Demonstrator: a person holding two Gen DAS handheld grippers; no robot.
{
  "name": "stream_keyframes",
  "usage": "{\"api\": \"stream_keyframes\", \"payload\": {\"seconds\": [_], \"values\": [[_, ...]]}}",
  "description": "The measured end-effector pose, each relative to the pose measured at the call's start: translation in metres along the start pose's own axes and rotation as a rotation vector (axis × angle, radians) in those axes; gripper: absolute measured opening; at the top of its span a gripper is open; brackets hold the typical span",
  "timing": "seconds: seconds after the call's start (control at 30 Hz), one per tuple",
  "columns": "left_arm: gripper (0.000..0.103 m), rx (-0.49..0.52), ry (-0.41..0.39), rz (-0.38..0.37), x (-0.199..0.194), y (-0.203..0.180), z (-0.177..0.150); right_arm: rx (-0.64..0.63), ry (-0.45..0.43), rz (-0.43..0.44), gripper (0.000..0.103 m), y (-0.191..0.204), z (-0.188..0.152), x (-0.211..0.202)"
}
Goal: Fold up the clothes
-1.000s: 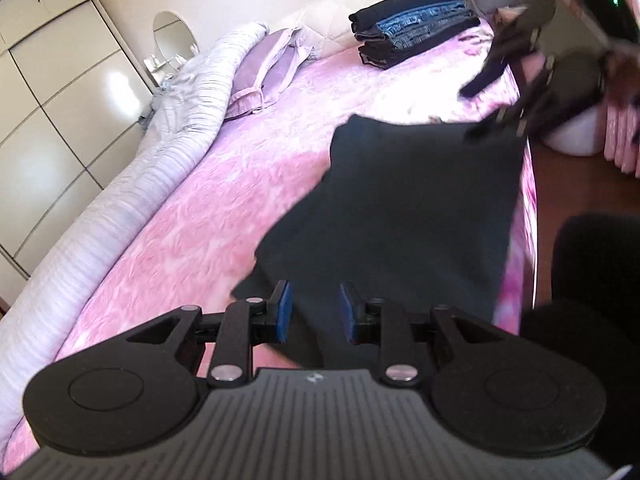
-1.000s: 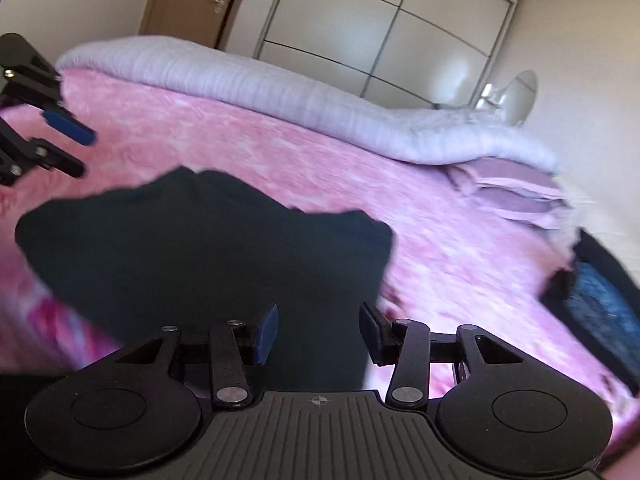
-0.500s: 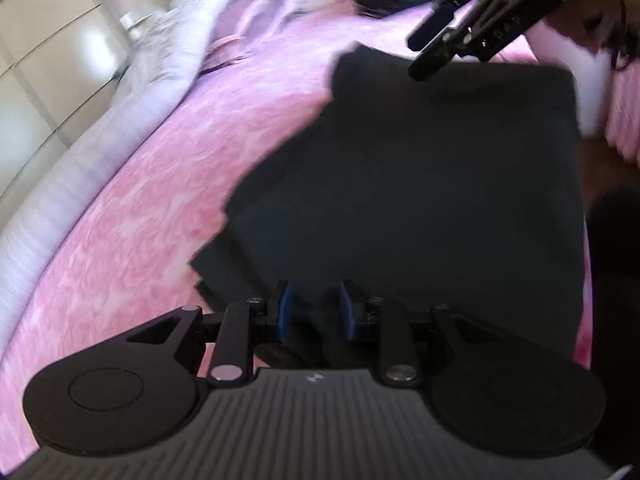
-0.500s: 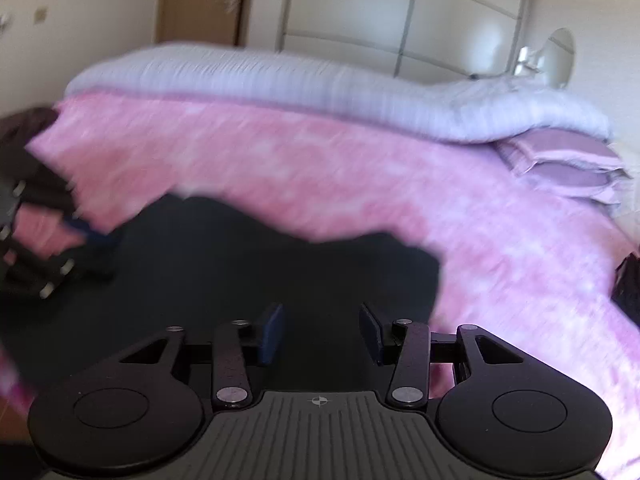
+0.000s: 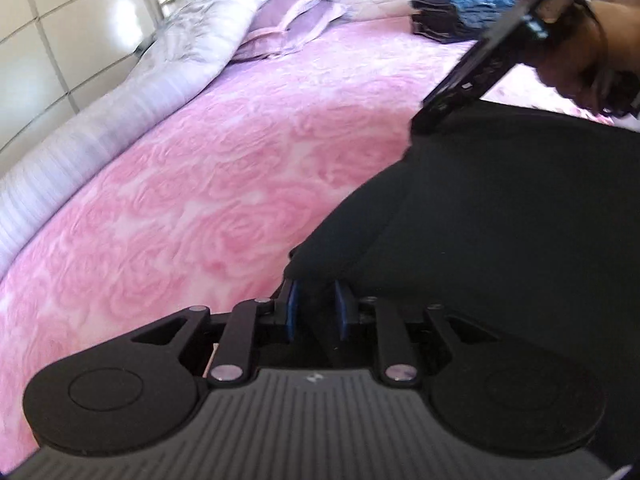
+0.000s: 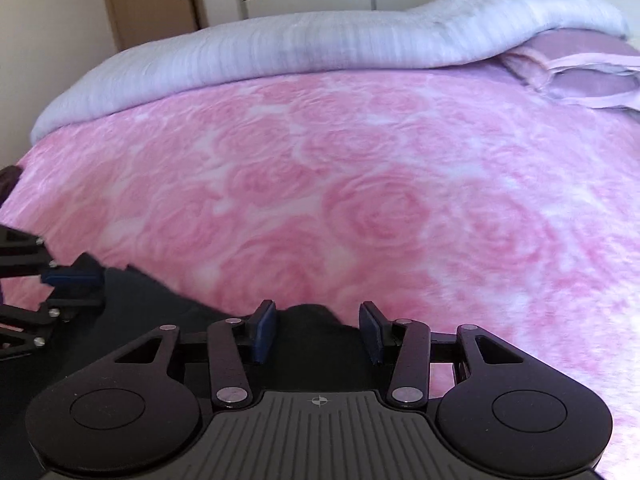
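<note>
A black garment (image 5: 500, 216) lies spread on a bed with a pink rose blanket (image 5: 192, 200). The cloth sits at the near edge of the blanket, on the side away from the rolled quilt.

The left tool (image 5: 314, 308) is at the near corner of the black garment. Its two blue pads are close together, and a fold of the dark cloth is pinched between them. So the left tool is gripping the garment.

The right tool (image 6: 316, 330) is at another edge of the black garment (image 6: 152, 312), low over the cloth. Its blue pads stand wide apart. A bump of dark cloth shows in the gap between them, but the pads are not squeezing it. In the left wrist view, a hand (image 5: 572, 44) holds this tool's body up above the far corner of the garment.

In the right wrist view, the left tool (image 6: 68, 288) shows at the left side, right by the edge of the black garment.

A long pale quilt (image 6: 320, 44) is rolled along the far side of the pink blanket. Purple pillows (image 5: 292, 20) lie at the end of the quilt. A stack of folded dark and blue clothes (image 5: 460, 4) sits on the blanket beyond the pillows, well apart from the black garment. White wardrobe doors (image 5: 68, 32) stand behind the quilt.
</note>
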State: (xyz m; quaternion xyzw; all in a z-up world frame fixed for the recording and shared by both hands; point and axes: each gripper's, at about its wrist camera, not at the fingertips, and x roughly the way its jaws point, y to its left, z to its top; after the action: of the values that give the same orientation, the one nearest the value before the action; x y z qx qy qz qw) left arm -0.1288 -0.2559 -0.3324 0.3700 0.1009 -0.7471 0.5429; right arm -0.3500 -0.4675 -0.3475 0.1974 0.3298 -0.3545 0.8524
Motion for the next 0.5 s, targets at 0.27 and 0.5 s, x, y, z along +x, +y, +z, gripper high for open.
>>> {"api": "stream_keyframes", "payload": {"seconds": [0.27,0.5], "values": [[0.017,-0.074,-0.018,0.019,-0.047,-0.014,-0.010,-0.070,-0.163,-0.014,0.045,0.066,-0.060,-0.095],[0.021,-0.071,-0.020,0.023,-0.061,-0.036,-0.048,-0.047,-0.131,-0.037,0.045,0.082,-0.142,-0.117]]}}
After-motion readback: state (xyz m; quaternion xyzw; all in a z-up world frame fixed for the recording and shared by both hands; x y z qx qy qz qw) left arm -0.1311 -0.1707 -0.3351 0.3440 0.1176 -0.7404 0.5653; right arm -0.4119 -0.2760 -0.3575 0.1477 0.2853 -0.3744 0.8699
